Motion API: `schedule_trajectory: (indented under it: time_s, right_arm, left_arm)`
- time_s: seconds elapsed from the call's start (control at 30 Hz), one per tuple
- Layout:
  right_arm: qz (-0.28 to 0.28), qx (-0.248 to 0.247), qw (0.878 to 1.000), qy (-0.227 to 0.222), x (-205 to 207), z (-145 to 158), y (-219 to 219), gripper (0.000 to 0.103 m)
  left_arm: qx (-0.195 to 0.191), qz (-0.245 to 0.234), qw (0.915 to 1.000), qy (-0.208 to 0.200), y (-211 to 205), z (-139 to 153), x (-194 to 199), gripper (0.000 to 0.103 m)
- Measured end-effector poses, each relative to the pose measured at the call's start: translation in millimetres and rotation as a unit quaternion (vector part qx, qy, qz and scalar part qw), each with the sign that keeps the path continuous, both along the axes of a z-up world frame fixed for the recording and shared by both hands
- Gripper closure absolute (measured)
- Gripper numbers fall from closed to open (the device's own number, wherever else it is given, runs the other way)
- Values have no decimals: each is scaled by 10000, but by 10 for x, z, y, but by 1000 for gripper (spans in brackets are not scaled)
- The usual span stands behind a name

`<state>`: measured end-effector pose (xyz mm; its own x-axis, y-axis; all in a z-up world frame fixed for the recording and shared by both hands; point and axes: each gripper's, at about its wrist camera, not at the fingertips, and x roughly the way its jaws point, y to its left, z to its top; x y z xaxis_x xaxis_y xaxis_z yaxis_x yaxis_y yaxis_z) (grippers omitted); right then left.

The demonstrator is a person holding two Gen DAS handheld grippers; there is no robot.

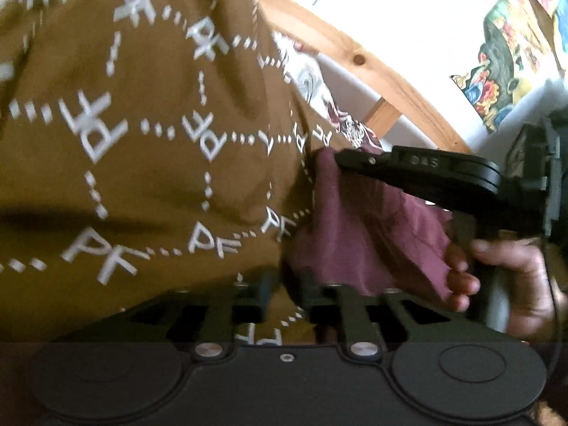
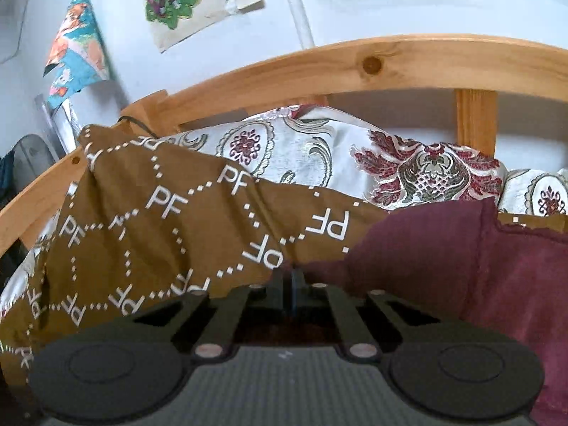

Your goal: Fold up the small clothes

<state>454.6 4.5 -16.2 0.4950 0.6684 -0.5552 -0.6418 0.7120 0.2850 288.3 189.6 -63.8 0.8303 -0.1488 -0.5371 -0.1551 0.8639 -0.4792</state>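
A mustard-brown cloth printed with white "PF" letters point(image 1: 149, 163) was held up before a pine bed frame point(image 2: 355, 67). The left gripper point(image 1: 284, 289) was pinched on a maroon fabric edge point(image 1: 372, 227) beside it. The right gripper point(image 2: 289, 280) was pressed together on the same maroon fabric. A floral bedspread point(image 2: 319, 156) lay behind.

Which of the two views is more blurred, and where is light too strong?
Left wrist view: motion-blurred, with smeared lettering on the brown cloth and a washed-out white wall at upper right. Right wrist view: sharper, evenly lit, with the wooden rail bent by fisheye.
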Motion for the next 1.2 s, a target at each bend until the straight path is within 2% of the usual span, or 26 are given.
schedule_trajectory:
  time_s: [0.03, 0.07, 0.1, 0.13, 0.2, 0.23, 0.3, 0.37, 0.43, 0.5, 0.67, 0.77, 0.9, 1.1, 1.2]
  right_arm:
    - [18, -21, 10000, -85, -53, 24, -49, 65]
    - [21, -33, 9999, -166, -111, 55, -94, 49]
    - [11, -57, 9996, -276, -181, 87, -172, 45]
    - [9, -107, 9992, -392, -266, 112, -264, 44]
    - [-70, -326, 9976, -601, -463, 150, -482, 36]
    - [-161, -467, 9963, -708, -574, 147, -608, 30]
    - [-346, -780, 9926, -867, -811, 119, -885, 25]
    - [-611, -1171, 9864, -979, -1083, 70, -1172, 20]
    - [-862, -1452, 9798, -1073, -1360, 14, -1443, 16]
    - [-1186, -1635, 9741, -1013, -1613, -61, -1743, 13]
    - [-2037, -2509, 9443, -623, -2053, -427, -2287, 9]
    - [-2380, -2207, 9451, -380, -2170, -475, -2486, 6]
    - [-2399, -2119, 9454, -617, -2290, -368, -2509, 2]
    - [-2529, -1840, 9470, -730, -2574, -275, -2653, 1]
    - [-2590, -1569, 9503, -721, -2766, -219, -2799, 0]
  left_arm:
    - [223, -19, 9997, -97, -49, 49, -23, 57]
    - [468, -39, 9987, -203, -108, 104, -46, 43]
    - [730, -53, 9967, -340, -163, 151, -83, 32]
    - [1021, -104, 9935, -493, -242, 206, -95, 29]
    - [1588, -291, 9847, -662, -399, 281, -64, 28]
    - [1851, -375, 9800, -634, -474, 296, -2, 28]
    - [2195, -422, 9736, -451, -561, 256, 118, 32]
    - [2202, -335, 9748, -141, -531, 165, 218, 35]
    - [1945, -140, 9807, 144, -439, 90, 269, 36]
    - [1733, 14, 9846, 241, -343, 38, 278, 36]
    - [1843, 54, 9821, 374, -344, 42, 296, 33]
    - [2085, 144, 9767, 498, -430, 90, 250, 22]
    - [2135, 240, 9752, 536, -493, 178, 84, 4]
    - [2129, 164, 9744, 699, -595, 355, -312, 1]
    - [2052, -43, 9761, 719, -679, 476, -596, 1]
